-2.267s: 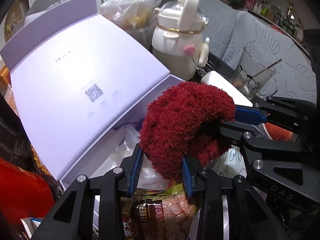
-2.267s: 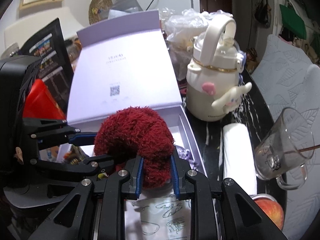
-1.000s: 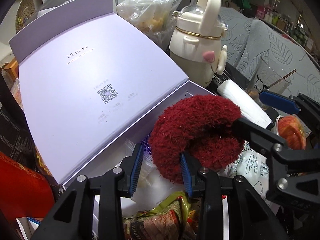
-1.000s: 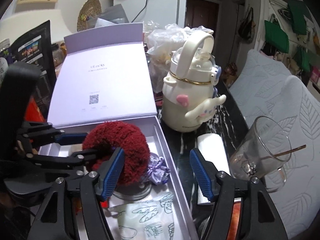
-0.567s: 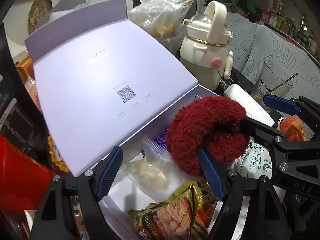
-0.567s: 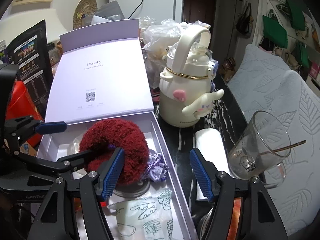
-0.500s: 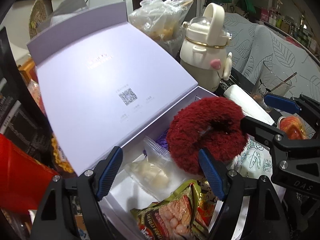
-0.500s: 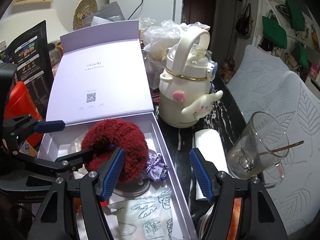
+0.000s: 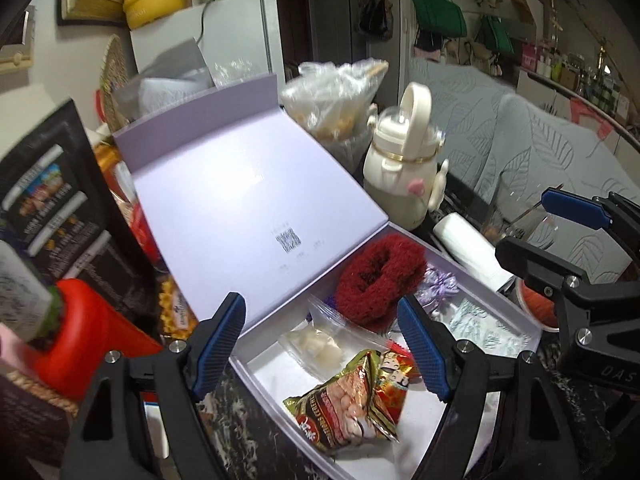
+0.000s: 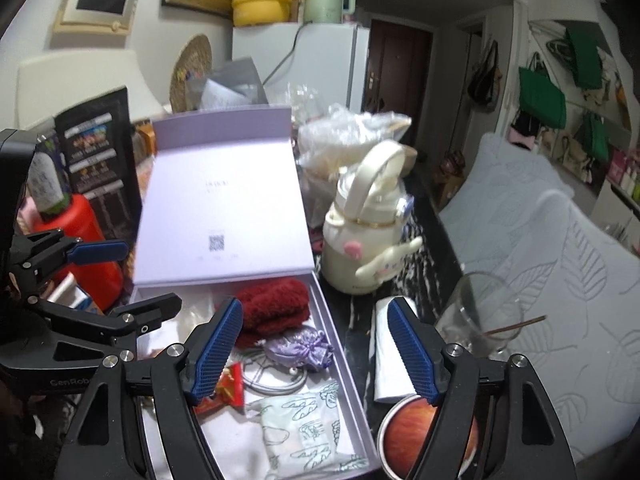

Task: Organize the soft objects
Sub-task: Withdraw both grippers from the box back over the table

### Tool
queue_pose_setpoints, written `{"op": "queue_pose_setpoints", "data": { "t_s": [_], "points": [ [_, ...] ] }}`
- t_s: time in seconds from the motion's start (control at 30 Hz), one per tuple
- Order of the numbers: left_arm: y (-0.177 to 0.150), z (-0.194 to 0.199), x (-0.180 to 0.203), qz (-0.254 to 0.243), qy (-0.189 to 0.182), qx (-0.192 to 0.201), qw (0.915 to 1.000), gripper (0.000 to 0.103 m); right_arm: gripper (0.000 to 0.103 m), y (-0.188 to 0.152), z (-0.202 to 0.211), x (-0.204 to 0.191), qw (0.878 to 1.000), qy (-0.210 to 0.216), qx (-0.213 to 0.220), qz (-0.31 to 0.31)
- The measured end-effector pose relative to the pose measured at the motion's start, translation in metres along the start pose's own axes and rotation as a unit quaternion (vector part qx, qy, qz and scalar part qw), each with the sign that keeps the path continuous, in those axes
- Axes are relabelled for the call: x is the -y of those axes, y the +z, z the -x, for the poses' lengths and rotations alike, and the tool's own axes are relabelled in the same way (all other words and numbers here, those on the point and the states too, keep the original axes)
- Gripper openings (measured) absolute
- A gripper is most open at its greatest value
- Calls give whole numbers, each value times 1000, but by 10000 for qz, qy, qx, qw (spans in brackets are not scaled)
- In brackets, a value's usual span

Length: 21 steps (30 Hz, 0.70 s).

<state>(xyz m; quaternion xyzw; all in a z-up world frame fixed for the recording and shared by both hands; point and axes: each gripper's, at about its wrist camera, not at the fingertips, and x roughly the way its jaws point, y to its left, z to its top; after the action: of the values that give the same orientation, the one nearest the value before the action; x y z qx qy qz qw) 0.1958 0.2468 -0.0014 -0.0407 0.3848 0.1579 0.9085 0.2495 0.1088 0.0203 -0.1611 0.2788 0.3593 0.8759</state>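
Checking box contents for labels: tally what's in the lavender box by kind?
Scrunchies: 2, red fluffy scrunchie and lavender scrunchie
Snack packets: 2, large snack packet, small red packet
Clear zip bag: 1
Printed pouch: 1
Total: 6

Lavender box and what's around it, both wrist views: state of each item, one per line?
lavender box: lid open, propped back
red fuzzy scrunchie: lying in the box, released
purple scrunchie: in the box beside the red one
snack packet: in the box, sealed
glass cup: tilted, stick inside
left gripper: open, empty
right gripper: open, empty
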Motion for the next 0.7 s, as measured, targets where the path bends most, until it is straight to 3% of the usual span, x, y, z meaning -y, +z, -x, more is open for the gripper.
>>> {"op": "queue_pose_setpoints", "data": {
  "t_s": [0.57, 0.7],
  "points": [
    [-4, 131, 14, -190, 141, 890, 9957, 78, 78, 11, 128, -14, 9959, -236, 852, 189],
    [-14, 160, 21, -240, 153, 1055, 9940, 78, 85, 3, 158, -15, 9945, -254, 1004, 134]
  ]
}}
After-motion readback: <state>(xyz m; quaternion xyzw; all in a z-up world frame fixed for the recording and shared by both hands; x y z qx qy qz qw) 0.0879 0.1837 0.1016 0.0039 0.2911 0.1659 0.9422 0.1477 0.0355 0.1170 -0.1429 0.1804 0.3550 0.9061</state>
